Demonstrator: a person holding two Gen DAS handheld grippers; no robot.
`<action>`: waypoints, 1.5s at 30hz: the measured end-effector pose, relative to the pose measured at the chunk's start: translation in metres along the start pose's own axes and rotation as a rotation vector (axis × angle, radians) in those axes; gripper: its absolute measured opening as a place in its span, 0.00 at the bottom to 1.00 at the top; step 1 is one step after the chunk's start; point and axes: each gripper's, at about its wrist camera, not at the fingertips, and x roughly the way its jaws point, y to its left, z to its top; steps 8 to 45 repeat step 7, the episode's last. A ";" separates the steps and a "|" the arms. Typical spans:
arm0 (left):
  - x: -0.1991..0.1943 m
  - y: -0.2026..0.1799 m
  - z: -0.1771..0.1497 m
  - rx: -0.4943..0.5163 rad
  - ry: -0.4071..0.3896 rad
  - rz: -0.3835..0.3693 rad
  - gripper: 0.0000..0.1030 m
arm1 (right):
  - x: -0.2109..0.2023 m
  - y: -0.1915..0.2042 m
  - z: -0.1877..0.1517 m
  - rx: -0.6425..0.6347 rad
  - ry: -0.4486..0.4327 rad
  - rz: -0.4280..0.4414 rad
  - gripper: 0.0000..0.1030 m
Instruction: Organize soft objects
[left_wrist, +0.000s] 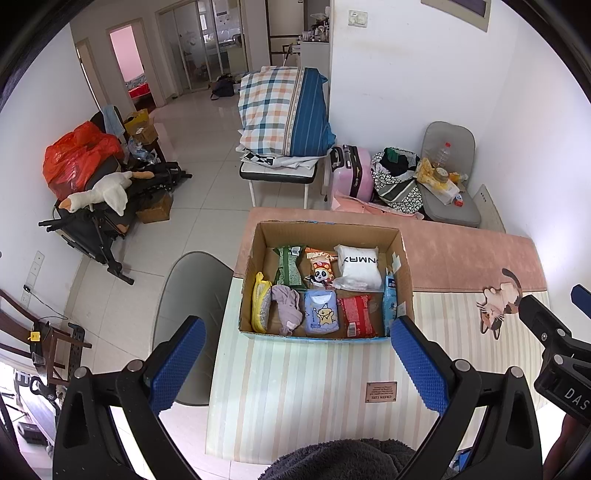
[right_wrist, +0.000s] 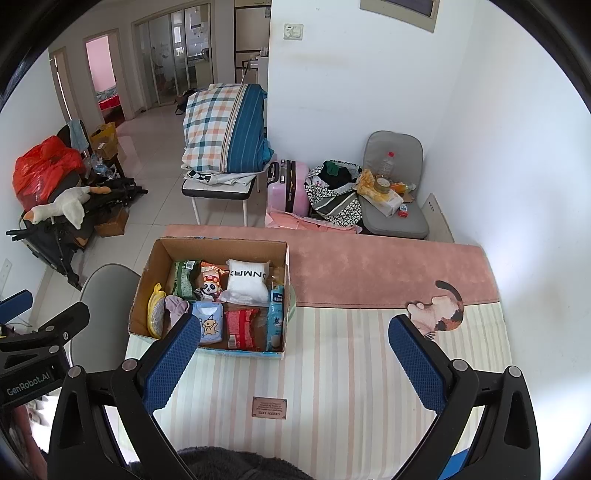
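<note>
Both the left gripper (left_wrist: 297, 354) and right gripper (right_wrist: 293, 356) hang spread and empty above the striped tabletop (right_wrist: 332, 369); soft packets sit packed in the brown cardboard box (left_wrist: 404, 266), seemingly sorted.

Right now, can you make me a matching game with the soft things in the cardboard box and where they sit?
Things:
1. white plastic-wrapped pillow pack
2. yellow-edged scrubbing sponge
3. red crinkly packet
4. green wrapped pack

Places in the open cardboard box:
A. front row, far left
B. back row, left
C. back row, right
D. front row, right of the blue bear pack

Pairs: 1-C, 2-A, 3-D, 4-B
</note>
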 end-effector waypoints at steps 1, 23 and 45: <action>0.000 0.000 0.000 0.000 -0.001 0.000 1.00 | 0.000 0.000 0.000 0.000 0.000 -0.001 1.00; 0.000 0.001 -0.001 -0.004 -0.006 0.002 1.00 | 0.000 0.001 -0.001 0.000 -0.005 -0.001 1.00; 0.000 0.001 -0.001 -0.004 -0.006 0.002 1.00 | 0.000 0.001 -0.001 0.000 -0.005 -0.001 1.00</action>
